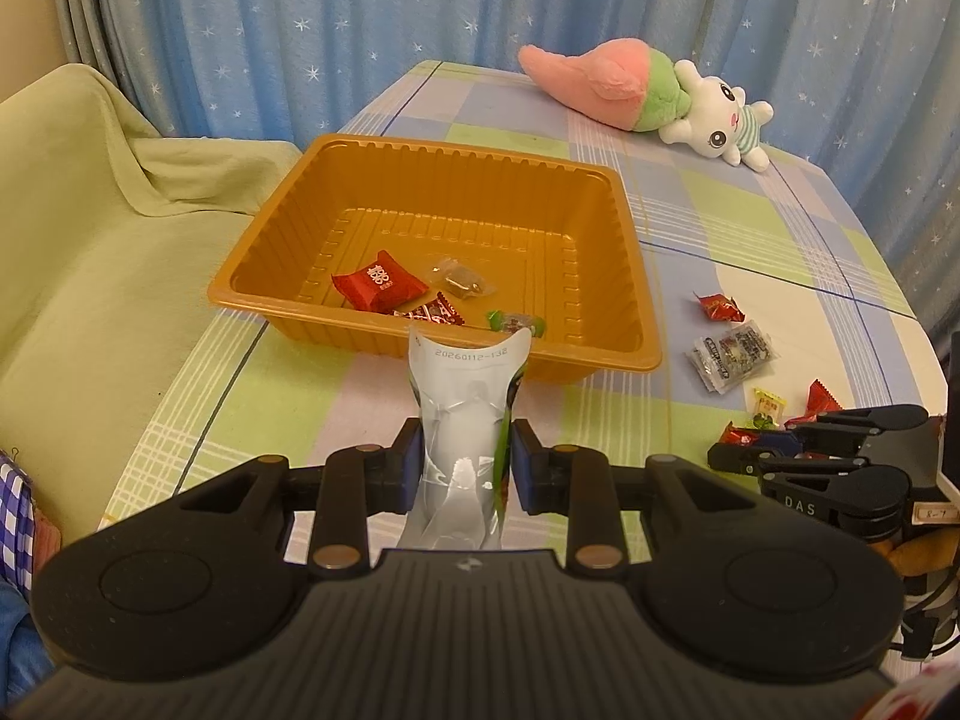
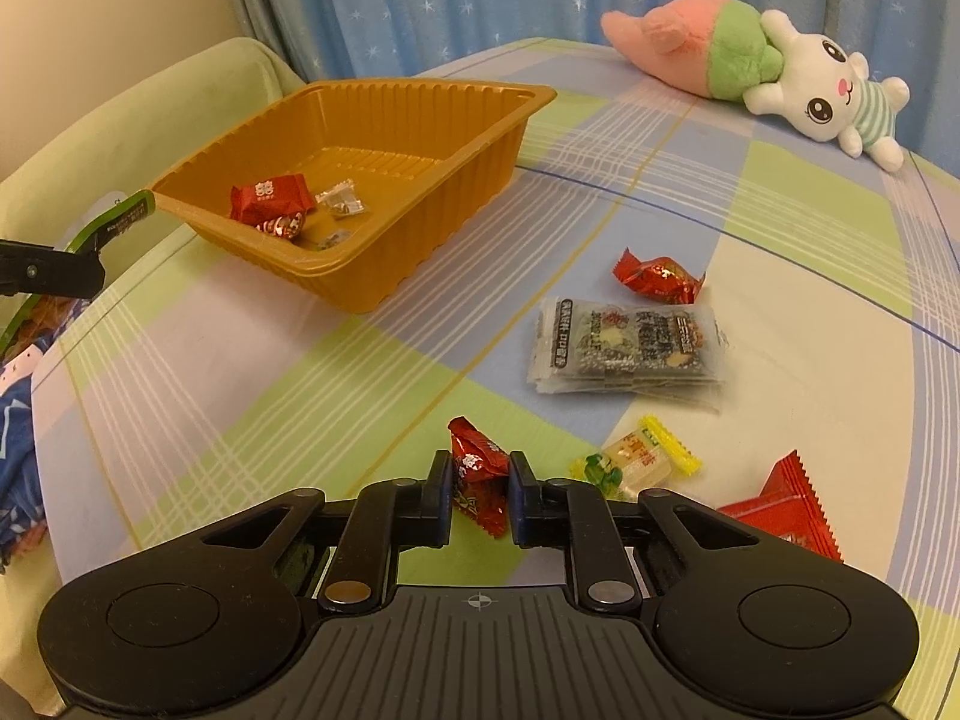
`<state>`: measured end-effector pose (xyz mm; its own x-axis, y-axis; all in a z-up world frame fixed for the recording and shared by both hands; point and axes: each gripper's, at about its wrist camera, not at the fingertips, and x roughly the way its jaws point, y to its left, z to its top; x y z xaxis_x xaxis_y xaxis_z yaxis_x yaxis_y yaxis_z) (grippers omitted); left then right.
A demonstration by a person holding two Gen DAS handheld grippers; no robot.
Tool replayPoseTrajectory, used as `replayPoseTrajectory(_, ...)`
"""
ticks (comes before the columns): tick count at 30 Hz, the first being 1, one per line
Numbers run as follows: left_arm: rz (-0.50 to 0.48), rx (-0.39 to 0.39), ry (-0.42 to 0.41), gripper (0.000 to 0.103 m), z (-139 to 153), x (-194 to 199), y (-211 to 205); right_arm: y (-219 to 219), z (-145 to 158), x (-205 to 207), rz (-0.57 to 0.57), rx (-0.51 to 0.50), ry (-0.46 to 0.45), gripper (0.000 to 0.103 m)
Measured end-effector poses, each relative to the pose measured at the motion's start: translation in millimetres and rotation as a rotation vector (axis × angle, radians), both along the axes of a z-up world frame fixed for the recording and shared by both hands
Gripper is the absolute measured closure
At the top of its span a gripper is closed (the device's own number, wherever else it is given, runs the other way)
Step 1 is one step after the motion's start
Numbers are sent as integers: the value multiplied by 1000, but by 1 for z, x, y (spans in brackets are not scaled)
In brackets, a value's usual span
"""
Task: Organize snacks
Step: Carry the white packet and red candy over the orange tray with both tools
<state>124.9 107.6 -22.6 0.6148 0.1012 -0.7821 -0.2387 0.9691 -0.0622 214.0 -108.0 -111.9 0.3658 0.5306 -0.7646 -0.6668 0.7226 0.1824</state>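
Note:
My left gripper (image 1: 461, 455) is shut on a white and green snack packet (image 1: 465, 420), held upright just in front of the near wall of the orange tray (image 1: 288, 222). The tray (image 2: 468, 192) holds several wrapped snacks, among them a red packet (image 1: 379, 287). My right gripper (image 2: 480, 495) is shut on a red candy (image 2: 478, 480) low over the table. The right gripper also shows in the left wrist view (image 1: 729, 459). A stack of clear seaweed packets (image 2: 627, 345), a red candy (image 2: 657, 279), a yellow candy (image 2: 639, 459) and a red packet (image 2: 786, 504) lie on the table.
The checked tablecloth (image 2: 300, 372) covers the table. A pink and green plush toy (image 1: 648, 96) lies at the far edge. A green covered sofa (image 1: 90, 228) stands left of the table. Blue star curtains hang behind.

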Motion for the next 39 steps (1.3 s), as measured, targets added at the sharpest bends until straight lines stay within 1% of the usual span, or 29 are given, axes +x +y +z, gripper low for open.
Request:
replayPoseTrajectory(7, -2, 5, -16, 76, 5, -4, 7, -1, 2, -7, -16, 1, 19, 85)
replayPoseTrajectory(11, -1, 8, -30, 76, 9, -7, 13, -2, 8, -11, -40, 14, 27, 85)
replayPoseTrajectory(15, -6, 8, -53, 76, 14, -7, 23, -3, 22, -13, -73, 42, 21, 85)
replayPoseTrajectory(21, -20, 21, -88, 76, 24, -1, 43, 2, 52, -10, -127, 99, -9, 85)
replayPoseTrajectory(30, -60, 51, -151, 76, 41, 30, 79, 33, 90, 3, -162, 164, -74, 85)
replayPoseTrajectory(34, -96, 62, -173, 76, 46, 52, 91, 49, 100, 16, -185, 185, -85, 85)
replayPoseTrajectory(39, -143, 62, -187, 76, 46, 81, 104, 69, 106, 32, -202, 190, -107, 85)
